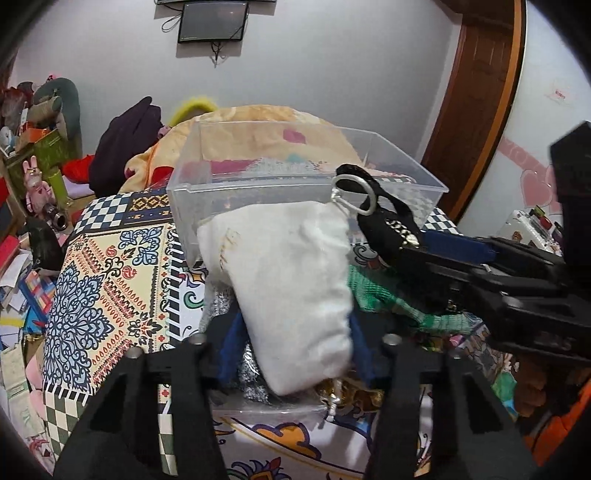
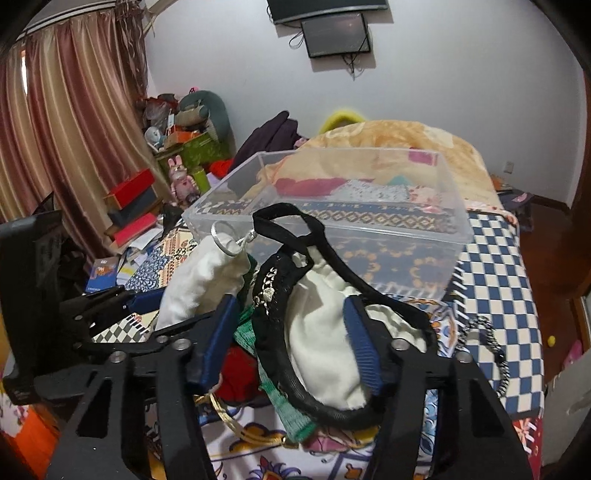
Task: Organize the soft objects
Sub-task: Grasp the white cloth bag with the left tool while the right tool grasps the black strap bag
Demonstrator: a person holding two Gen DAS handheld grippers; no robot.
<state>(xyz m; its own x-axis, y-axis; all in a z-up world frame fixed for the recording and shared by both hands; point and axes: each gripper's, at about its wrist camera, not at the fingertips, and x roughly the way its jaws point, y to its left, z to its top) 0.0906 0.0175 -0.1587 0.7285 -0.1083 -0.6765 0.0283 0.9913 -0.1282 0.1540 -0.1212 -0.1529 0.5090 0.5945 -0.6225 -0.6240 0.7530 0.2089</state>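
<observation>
Both grippers hold pouches below the clear bin

Left gripper [image 1: 295, 347] pinches the white pouch [image 1: 291, 288] mid-frame; right gripper [image 2: 291, 343] clamps the black-trimmed pouch [image 2: 325, 347]; lifting each over the clear bin [image 1: 207, 192] rim before releasing seems wisest

My left wrist cam looks forward along its tongs [image 1: 295, 354], close over the patterned bedspread [image 1: 110, 280], facing the white back wall. Right wrist cam sits just to its right, same heading, equally close. Both share the clear rectangular plastic box [image 1: 295, 177] [image 2: 332, 206], white cloth pouch [image 1: 291, 288] [image 2: 199, 288] and wall-mounted dark screen [image 1: 212, 22] [image 2: 336, 35].
</observation>
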